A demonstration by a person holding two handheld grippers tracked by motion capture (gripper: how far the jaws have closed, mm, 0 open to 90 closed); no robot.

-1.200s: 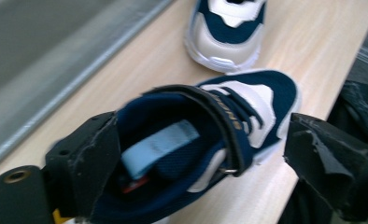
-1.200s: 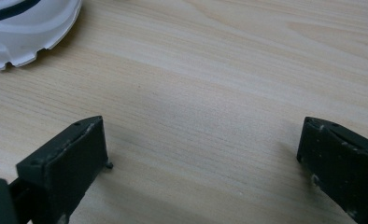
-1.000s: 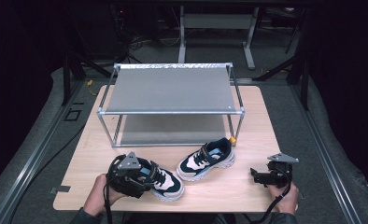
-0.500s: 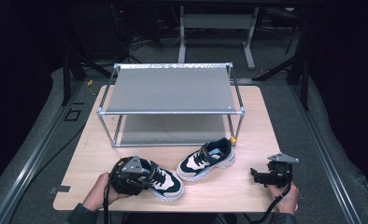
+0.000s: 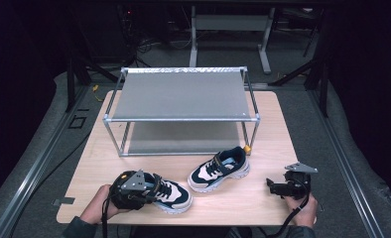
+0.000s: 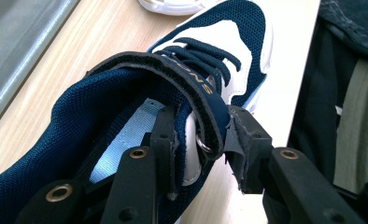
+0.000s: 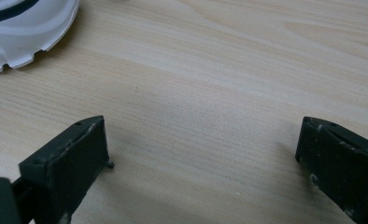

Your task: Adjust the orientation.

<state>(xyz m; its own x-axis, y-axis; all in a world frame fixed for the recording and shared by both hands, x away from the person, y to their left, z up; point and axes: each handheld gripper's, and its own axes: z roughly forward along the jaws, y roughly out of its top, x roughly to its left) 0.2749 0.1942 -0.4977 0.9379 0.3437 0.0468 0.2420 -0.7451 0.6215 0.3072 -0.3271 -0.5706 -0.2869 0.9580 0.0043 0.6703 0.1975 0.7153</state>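
1. The navy-and-white mesh sneaker with dark laces and a strap (image 6: pixel 205 60) lies on the pale wooden worktop (image 5: pixel 233 203) at its near left corner, toe pointing right; it also shows in the high view (image 5: pixel 171 193).
2. My left tongs (image 6: pixel 201 140) have just been closing and now clamp the sneaker's side wall at the collar, together with the end of the strap: one jaw sits inside the shoe over the light-blue insole, the other presses from outside.
3. In the high view my left hand (image 5: pixel 97 210) holds those tongs (image 5: pixel 134 188) at the sneaker's heel end.
4. The matching second sneaker (image 5: pixel 219 168) stands just beyond and to the right, near the first one, toe pointing left and towards me.
5. My right tongs (image 7: pixel 201 158) rest low over bare wood with jaws spread wide and nothing between them; they sit at the near right of the worktop (image 5: pixel 283 187), well apart from both shoes.
6. Behind the shoes stands a two-tier metal-framed rack with grey shelves (image 5: pixel 181 94).
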